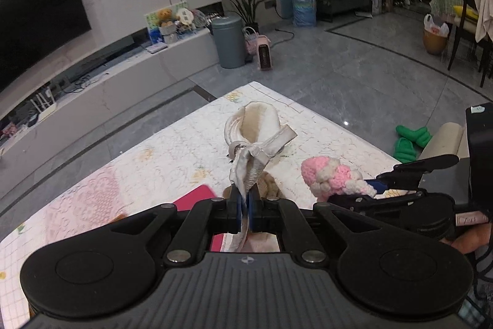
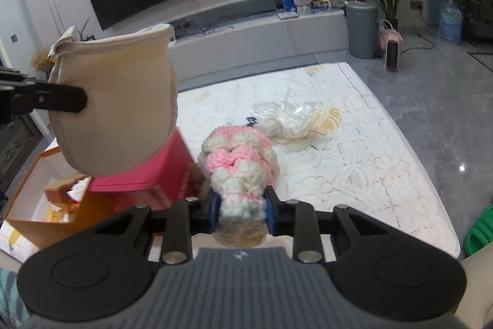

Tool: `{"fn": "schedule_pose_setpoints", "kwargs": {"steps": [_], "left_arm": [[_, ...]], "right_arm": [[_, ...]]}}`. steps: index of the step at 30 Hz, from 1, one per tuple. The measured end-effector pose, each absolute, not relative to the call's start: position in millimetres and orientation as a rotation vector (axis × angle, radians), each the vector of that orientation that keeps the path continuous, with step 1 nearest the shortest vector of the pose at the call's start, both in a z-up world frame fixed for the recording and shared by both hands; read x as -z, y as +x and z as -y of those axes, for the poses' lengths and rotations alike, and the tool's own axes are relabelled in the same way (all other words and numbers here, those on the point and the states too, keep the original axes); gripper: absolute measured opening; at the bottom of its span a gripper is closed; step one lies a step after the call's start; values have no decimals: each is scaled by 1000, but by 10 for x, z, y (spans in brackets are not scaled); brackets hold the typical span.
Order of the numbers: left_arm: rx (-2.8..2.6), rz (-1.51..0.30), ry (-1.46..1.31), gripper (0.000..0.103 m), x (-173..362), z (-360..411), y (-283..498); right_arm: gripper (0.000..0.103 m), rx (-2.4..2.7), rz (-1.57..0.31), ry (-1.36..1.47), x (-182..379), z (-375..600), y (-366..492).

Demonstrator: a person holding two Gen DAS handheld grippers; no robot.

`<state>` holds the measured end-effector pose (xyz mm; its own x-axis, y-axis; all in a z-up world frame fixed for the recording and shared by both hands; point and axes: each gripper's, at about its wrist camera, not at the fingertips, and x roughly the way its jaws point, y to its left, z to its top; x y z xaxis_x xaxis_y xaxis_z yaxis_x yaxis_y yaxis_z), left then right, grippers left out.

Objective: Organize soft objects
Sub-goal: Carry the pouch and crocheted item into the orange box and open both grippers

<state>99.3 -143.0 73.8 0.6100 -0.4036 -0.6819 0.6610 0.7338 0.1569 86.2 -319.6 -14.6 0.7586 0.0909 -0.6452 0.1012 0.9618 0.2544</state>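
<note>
My left gripper (image 1: 245, 202) is shut on the tie strap (image 1: 251, 168) of a cream cloth pouch (image 1: 257, 125), which hangs in the air above the table. The right wrist view shows that pouch (image 2: 117, 100) at the left, with one black left finger (image 2: 61, 100) across it. My right gripper (image 2: 242, 207) is shut on a pink and white crocheted piece (image 2: 238, 168), also held off the table. In the left wrist view the crocheted piece (image 1: 332, 176) sits to the right, in the right gripper (image 1: 380, 185). A tan fuzzy bit (image 2: 238, 236) shows below it.
The table has a white lace cloth (image 2: 354, 150). Crumpled clear plastic wrap (image 2: 289, 119) lies on it. A pink box (image 2: 154, 171) and an open orange box (image 2: 37, 205) stand at the left. Green slippers (image 1: 408, 141) lie on the floor beyond the table's right edge.
</note>
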Motion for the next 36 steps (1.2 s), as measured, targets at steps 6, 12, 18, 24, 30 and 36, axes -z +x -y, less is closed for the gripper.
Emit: {"fn": "schedule_pose_setpoints", "kwargs": {"steps": [6, 12, 18, 24, 30, 36], "left_arm": [[557, -641, 386, 4, -849, 980, 840], [456, -641, 351, 4, -868, 486, 853], [363, -637, 308, 4, -850, 40, 844], [276, -652, 250, 4, -793, -403, 921], [205, -689, 228, 4, -634, -748, 1072], [131, -755, 182, 4, -318, -1072, 1252]], "right_arm": [[28, -50, -678, 234, -92, 2825, 702], [28, -130, -662, 175, -273, 2322, 681], [28, -214, -665, 114, -396, 1814, 726], [28, -304, -659, 42, -524, 1303, 866], [28, -376, -681, 3, -521, 912, 1132], [29, -401, -756, 17, -338, 698, 1488]]}}
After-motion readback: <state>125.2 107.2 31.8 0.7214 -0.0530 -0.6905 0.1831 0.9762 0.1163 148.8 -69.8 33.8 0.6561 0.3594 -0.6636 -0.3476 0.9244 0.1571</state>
